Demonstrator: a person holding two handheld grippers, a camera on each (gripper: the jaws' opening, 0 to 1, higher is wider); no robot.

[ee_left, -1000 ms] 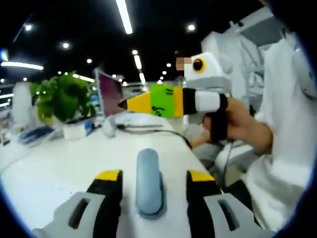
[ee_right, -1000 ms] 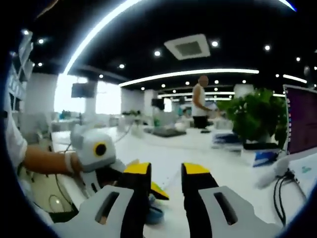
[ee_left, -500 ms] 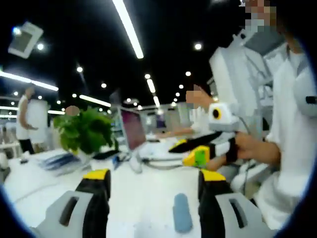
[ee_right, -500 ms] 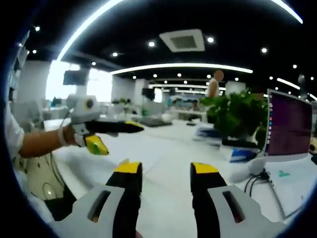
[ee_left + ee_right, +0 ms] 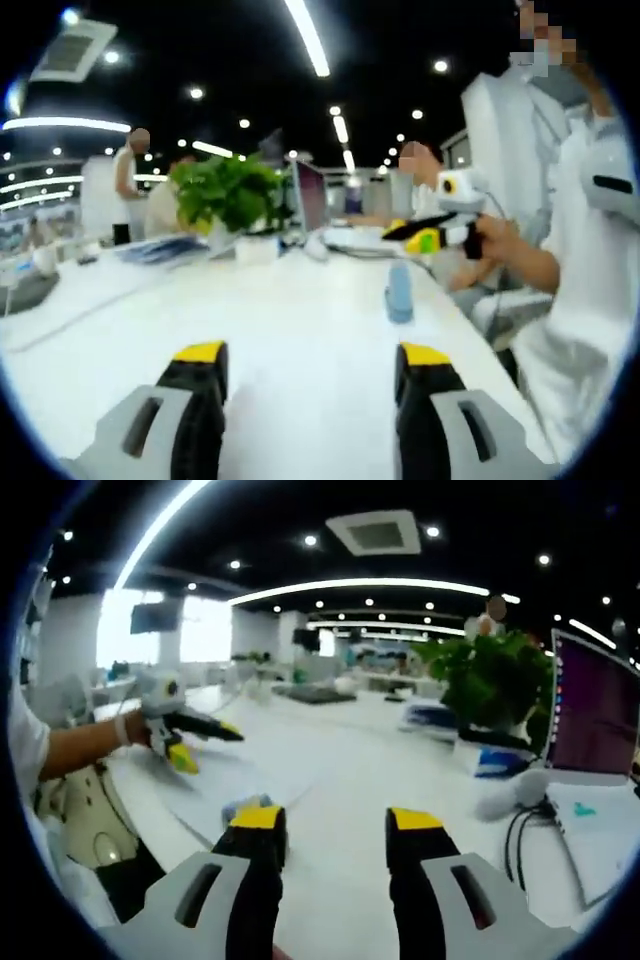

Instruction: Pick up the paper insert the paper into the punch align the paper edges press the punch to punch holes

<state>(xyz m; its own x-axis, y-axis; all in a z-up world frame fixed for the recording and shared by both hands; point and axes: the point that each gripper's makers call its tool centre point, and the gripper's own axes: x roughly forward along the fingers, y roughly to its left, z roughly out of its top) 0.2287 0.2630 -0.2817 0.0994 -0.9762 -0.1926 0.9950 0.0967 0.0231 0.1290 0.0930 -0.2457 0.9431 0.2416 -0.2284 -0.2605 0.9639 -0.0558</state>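
The left gripper (image 5: 312,362) hangs above the white table (image 5: 300,320) with its jaws spread apart and nothing between them. Bare tabletop stretches ahead of it. The blue punch (image 5: 399,292) sits well ahead and a little right, near the table's right edge. The right gripper (image 5: 338,830) is likewise spread and empty, with the punch just beside its left jaw. A plant (image 5: 497,685) stands far ahead to the right. I cannot make out the paper.

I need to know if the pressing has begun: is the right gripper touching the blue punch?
Apart. The left gripper view shows the right gripper held in the air above the desk, beyond the punch.
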